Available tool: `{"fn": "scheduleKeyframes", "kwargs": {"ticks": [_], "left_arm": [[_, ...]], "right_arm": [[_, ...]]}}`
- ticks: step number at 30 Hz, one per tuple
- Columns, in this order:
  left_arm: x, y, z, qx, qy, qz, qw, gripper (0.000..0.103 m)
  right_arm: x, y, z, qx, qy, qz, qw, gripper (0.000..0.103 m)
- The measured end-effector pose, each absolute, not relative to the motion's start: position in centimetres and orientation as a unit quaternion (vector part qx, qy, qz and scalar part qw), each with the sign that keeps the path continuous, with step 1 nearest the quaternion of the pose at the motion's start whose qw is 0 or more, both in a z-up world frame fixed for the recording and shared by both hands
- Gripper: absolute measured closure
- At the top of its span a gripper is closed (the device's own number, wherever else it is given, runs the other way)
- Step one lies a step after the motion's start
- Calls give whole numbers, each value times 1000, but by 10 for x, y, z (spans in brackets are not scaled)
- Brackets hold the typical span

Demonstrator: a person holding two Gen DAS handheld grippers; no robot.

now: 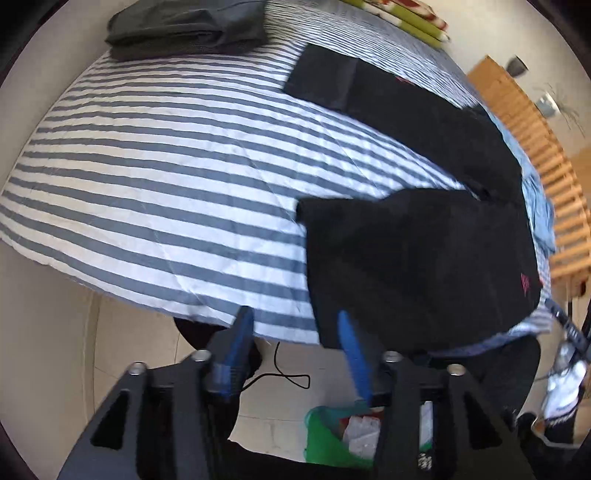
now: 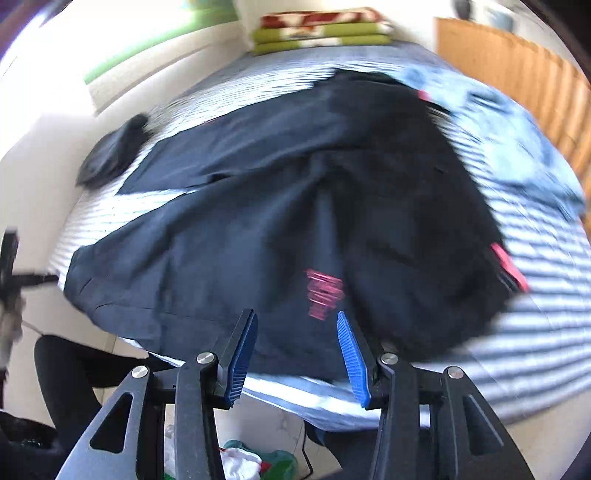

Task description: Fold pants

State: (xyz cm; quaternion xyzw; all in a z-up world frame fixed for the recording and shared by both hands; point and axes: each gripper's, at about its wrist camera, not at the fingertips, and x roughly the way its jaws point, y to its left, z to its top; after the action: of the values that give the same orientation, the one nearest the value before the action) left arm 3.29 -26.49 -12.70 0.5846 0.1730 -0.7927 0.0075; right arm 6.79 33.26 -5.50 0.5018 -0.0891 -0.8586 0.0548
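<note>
Black pants (image 1: pixel 424 251) lie on a striped bed sheet (image 1: pixel 166 166), one leg stretching away toward the far side. A pink logo (image 1: pixel 526 282) shows near their right edge. My left gripper (image 1: pixel 295 328) hangs open over the near edge of the bed; its right finger overlaps the pants' near-left edge in the picture and nothing is gripped. In the right wrist view, which is motion-blurred, the pants (image 2: pixel 258 206) spread rumpled across the bed with the pink logo (image 2: pixel 325 291) just ahead of my right gripper (image 2: pixel 297 332), which is open with nothing in it.
A folded dark grey garment (image 1: pixel 184 29) sits at the far left of the bed. Light blue denim (image 2: pixel 498 122) lies beside a wooden slatted board (image 1: pixel 535 129). A folded green blanket (image 2: pixel 321 29) is at the far end. On the floor are a green bag (image 1: pixel 325 435), a cable (image 1: pixel 288 376) and a person's shoe (image 1: pixel 561 391).
</note>
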Motion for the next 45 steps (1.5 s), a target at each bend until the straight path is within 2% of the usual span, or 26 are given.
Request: {"fn": "scheduleKeyframes", "kwargs": {"ticks": [3, 4, 5, 7, 9, 12, 15, 22, 26, 28, 30, 33, 37, 40, 45], "left_arm": [[30, -241, -139, 600, 173, -781, -23, 46], [25, -231, -145, 607, 171, -776, -30, 49], [20, -223, -149, 612, 168, -772, -41, 55], [8, -209, -151, 616, 150, -773, -40, 90], [-10, -205, -144, 606, 168, -776, -52, 93], [-46, -198, -126, 586, 193, -784, -70, 93], [-80, -191, -120, 592, 193, -779, -73, 93], [-140, -187, -141, 606, 218, -763, -56, 93], [-144, -181, -147, 610, 197, -765, -50, 93], [-133, -186, -137, 599, 195, -775, -47, 92], [-112, -197, -119, 582, 187, -791, -28, 89], [-73, -196, -89, 559, 147, -815, -30, 78], [-29, -172, -75, 550, 119, -824, -69, 59], [-11, -142, -83, 552, 77, -826, -87, 58], [-5, -77, -106, 563, -44, -819, -102, 58]], "right_arm": [[72, 325, -55, 503, -99, -855, 84, 62], [73, 312, -54, 502, -85, -855, 99, 62], [73, 295, -53, 500, -68, -855, 121, 62], [73, 261, -49, 495, -52, -852, 164, 62], [69, 219, -48, 488, -36, -846, 212, 62], [67, 155, -46, 469, 10, -840, 274, 60], [68, 100, -54, 454, 78, -829, 316, 47], [52, 43, -83, 457, 167, -813, 319, 46], [52, 27, -91, 450, 206, -815, 303, 49], [41, 37, -89, 460, 188, -817, 292, 74], [28, 50, -81, 472, 147, -818, 293, 81], [6, 68, -67, 483, 90, -817, 301, 82], [-19, 80, -58, 496, 42, -811, 307, 81], [-40, 87, -61, 502, 28, -818, 280, 81], [-65, 99, -76, 529, 14, -813, 244, 81]]}}
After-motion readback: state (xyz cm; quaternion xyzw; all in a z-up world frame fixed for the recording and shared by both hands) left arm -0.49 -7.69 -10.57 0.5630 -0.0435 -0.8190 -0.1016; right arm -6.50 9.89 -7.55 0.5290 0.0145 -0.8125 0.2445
